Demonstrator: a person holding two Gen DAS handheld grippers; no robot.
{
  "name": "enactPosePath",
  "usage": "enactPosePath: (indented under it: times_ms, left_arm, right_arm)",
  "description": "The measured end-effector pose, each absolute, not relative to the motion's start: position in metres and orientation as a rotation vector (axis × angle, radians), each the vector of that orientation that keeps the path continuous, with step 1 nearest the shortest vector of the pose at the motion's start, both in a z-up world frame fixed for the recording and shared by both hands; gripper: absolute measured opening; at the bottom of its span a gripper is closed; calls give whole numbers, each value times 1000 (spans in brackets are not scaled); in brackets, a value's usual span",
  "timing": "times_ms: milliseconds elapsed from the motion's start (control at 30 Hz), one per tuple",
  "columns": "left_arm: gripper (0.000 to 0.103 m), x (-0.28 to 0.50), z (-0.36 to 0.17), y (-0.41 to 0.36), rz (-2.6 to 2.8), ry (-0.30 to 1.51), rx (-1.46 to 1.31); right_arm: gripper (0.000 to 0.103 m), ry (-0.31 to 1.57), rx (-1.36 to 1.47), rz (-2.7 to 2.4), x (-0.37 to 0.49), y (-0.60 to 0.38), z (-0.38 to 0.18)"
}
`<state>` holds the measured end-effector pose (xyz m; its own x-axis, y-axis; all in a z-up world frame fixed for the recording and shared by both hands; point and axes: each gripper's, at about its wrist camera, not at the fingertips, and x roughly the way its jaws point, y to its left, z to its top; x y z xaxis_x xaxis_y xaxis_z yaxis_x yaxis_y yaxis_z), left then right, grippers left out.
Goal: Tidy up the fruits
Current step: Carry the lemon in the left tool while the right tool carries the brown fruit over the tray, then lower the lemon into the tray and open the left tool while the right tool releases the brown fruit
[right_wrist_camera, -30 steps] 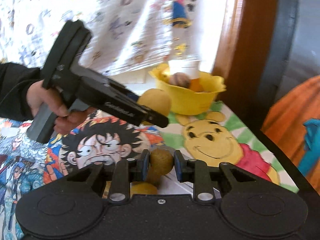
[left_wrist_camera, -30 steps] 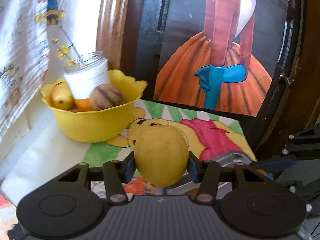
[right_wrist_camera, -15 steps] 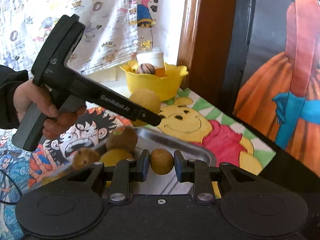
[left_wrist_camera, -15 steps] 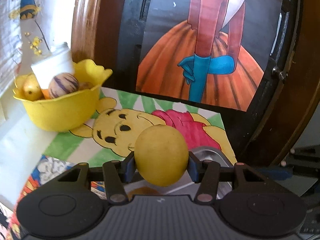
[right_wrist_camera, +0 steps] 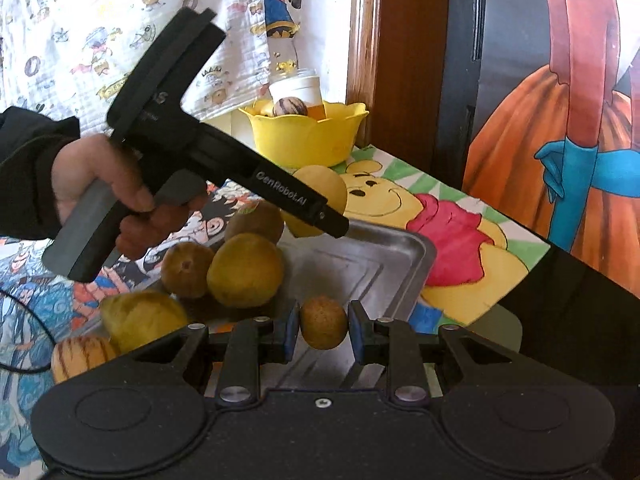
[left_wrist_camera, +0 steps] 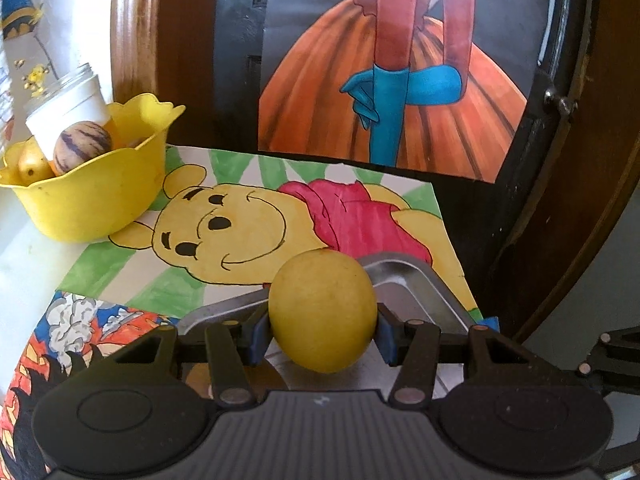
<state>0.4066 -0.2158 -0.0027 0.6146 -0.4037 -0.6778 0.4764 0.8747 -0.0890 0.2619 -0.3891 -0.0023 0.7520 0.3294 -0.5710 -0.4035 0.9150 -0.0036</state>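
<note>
Our left gripper (left_wrist_camera: pixel 322 330) has its jaws clamped on a large yellow fruit (left_wrist_camera: pixel 322 312) at lower centre, above the metal tray (left_wrist_camera: pixel 416 280). Our right gripper (right_wrist_camera: pixel 323 330) pinches a small brown fruit (right_wrist_camera: pixel 323 322) over that tray, beside piled fruit at lower left. The yellow bowl (left_wrist_camera: pixel 96 196) sits upper left.

The left gripper (left_wrist_camera: pixel 322 330) tilted downward, jaws partly apart and clamped; a hand (right_wrist_camera: pixel 100 188) in a dark sleeve gripped its handle. The right gripper (right_wrist_camera: pixel 323 330) was narrowly clamped.
</note>
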Motion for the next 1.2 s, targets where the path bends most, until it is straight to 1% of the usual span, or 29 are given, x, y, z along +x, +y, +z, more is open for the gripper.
enactPosePath:
  times_ms: [167, 600, 1200]
  left_arm:
    - [56, 405, -7, -223, -496, 759, 145]
    - [57, 401, -12, -229, -501, 752, 192]
    - [57, 399, -13, -231, -500, 743, 211]
  right_arm:
    - [28, 615, -115, 402, 256, -389, -7]
    - [28, 587, -123, 363, 259, -381, -13]
    - [29, 591, -118, 340, 263, -382, -23]
